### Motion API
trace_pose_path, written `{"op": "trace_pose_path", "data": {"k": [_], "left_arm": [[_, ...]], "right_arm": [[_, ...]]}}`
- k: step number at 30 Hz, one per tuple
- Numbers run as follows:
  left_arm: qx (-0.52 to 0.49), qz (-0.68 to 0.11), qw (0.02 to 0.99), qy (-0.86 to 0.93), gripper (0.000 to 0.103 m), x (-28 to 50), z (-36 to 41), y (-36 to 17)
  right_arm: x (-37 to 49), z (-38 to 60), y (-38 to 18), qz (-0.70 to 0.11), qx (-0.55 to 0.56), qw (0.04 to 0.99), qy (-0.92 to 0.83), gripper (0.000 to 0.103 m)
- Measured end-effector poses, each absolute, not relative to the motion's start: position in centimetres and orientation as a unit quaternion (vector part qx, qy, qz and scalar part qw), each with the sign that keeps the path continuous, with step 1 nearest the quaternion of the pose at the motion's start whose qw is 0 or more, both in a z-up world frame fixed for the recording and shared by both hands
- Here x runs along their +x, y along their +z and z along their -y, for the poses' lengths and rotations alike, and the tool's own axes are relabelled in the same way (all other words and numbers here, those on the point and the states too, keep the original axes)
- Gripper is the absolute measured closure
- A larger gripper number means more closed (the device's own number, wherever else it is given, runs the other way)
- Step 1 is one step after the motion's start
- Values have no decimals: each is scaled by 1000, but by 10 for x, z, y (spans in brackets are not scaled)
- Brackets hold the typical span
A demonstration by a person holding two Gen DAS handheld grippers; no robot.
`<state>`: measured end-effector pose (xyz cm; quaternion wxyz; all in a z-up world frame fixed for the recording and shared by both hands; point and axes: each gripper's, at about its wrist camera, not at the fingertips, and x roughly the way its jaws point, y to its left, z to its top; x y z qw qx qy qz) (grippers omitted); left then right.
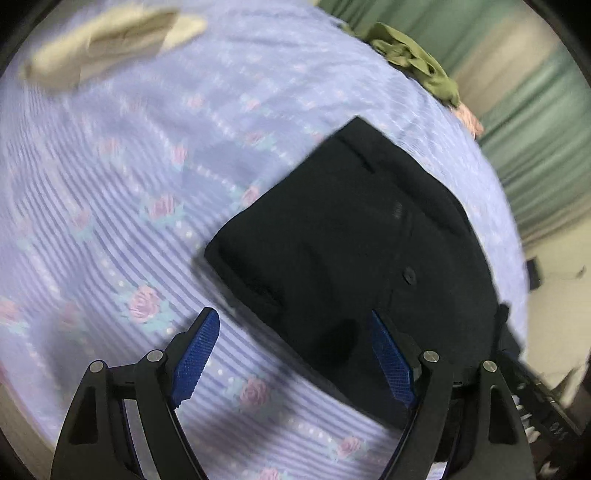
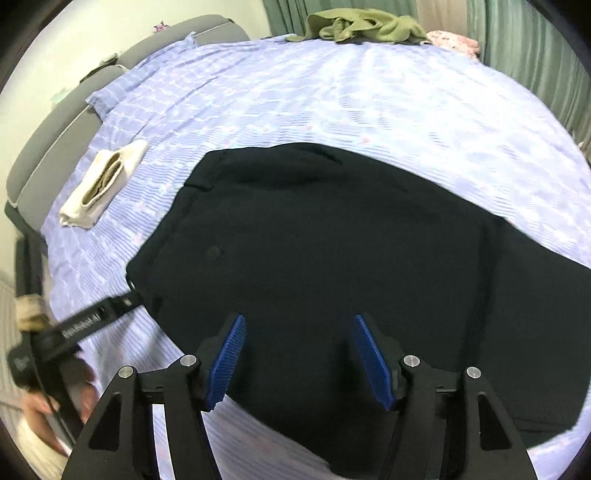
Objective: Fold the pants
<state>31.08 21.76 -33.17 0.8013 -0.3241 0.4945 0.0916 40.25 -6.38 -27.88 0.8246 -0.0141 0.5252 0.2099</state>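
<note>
Black pants (image 2: 332,258) lie folded and flat on a lilac floral bedsheet (image 2: 332,99); they also show in the left wrist view (image 1: 351,240), with a button and pocket seam facing up. My left gripper (image 1: 295,328) is open and empty, hovering above the pants' near corner, and its arm shows at the pants' left edge in the right wrist view (image 2: 92,321). My right gripper (image 2: 297,332) is open and empty, just above the near edge of the pants.
A folded cream garment (image 2: 103,184) lies on the sheet to the left; it also shows blurred in the left wrist view (image 1: 110,40). Crumpled olive clothes (image 2: 362,26) sit at the bed's far edge. A grey headboard (image 2: 55,140) and green curtains (image 2: 535,55) border the bed.
</note>
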Motion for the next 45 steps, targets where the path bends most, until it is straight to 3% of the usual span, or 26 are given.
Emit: {"op": "trace_pose_path", "data": {"k": [4,8,9,10,15,19,23,29,30,34,36,45], "left_arm": [[-443,-462,765,69,22,313,-243,-364],[-499,-436,746,67,22,320,-254,-378],[-503,-432,746,66,25,322,-254,-378],[-500,-431,749,57,40,324,-251,-375],[-486,-399,778,11,63,321,-243,-334],[-526,-343,777,-47,60,321,-242,-318],[-504,-428,750,20,55,347,-240,-359],[-518,-439,732,54,55,364,-235,-372],[-516,-441,732,58,60,367,-234,-369],[-482,-444,753,67,79,379,-226,-336],[-461,-437,769,66,83,382,-222,-315],[-194,-418,887,40,84,415,-105,-180]], "right_arm": [[410,42,-288,-529,-18,821,215,40],[415,32,-298,-540,-14,813,216,40],[415,32,-300,-543,-11,811,215,40],[416,30,-302,-545,-10,810,215,40],[417,39,-302,-546,-6,812,206,40],[420,50,-300,-547,4,814,196,40],[423,52,-300,-548,12,815,189,40],[424,50,-300,-547,9,818,177,40],[424,50,-300,-548,11,818,175,40],[422,53,-297,-551,20,816,171,40],[420,57,-289,-546,20,819,172,40],[407,103,-230,-509,23,846,160,40]]}}
